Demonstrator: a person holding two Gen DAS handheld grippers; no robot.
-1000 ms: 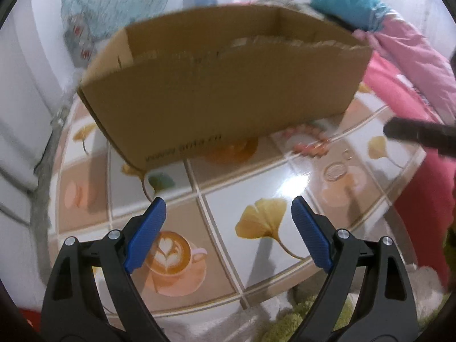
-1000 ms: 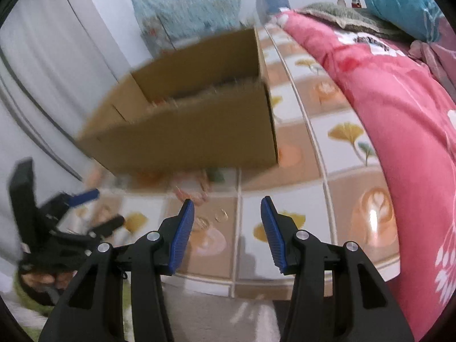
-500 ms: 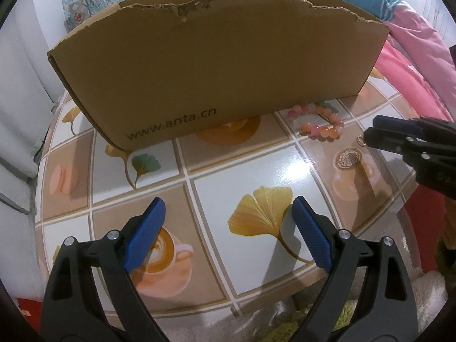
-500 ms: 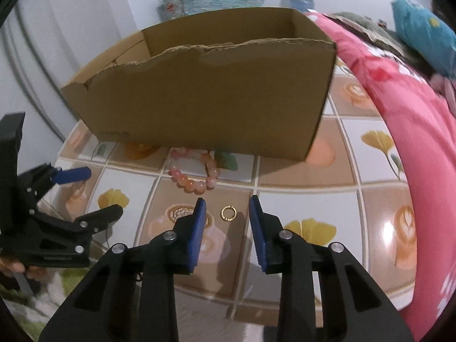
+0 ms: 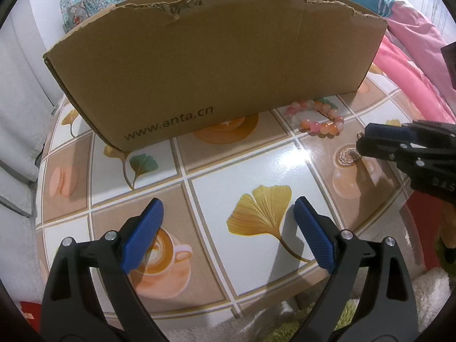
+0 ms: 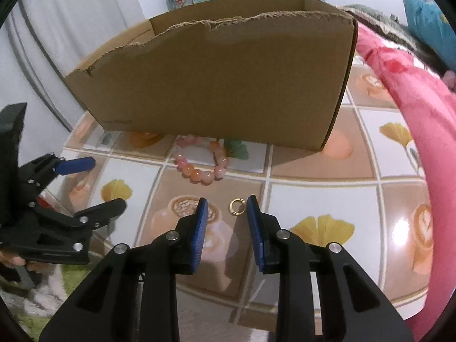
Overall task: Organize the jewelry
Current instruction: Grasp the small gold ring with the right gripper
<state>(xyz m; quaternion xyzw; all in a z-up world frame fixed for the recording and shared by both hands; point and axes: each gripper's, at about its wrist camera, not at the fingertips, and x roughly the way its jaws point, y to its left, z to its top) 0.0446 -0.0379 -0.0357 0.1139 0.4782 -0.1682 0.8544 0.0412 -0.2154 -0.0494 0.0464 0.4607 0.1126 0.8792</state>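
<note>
A small gold ring (image 6: 237, 207) lies on the tiled table (image 6: 313, 196), just ahead of my right gripper (image 6: 227, 199) and in line with the gap between its blue pads. The jaws stand narrowly apart and do not touch the ring. In the left wrist view the right gripper (image 5: 367, 139) comes in from the right, with the ring (image 5: 359, 134) at its tip. A pink and orange bead bracelet (image 6: 196, 174) (image 5: 315, 126) lies by the cardboard box (image 6: 213, 85) (image 5: 213, 57). My left gripper (image 5: 228, 202) (image 6: 105, 183) is wide open over the table, holding nothing.
The box stands open-topped with a torn front edge, filling the back of the table. A pink quilt (image 6: 413, 108) borders the table's right side. A white curtain (image 6: 71, 14) hangs at the left. Fluffy green and white rug (image 5: 327, 322) lies below the near edge.
My right gripper has narrowed its jaws and come down and in toward the ring, which now sits just ahead of the fingertips. The left gripper stays wide open.
</note>
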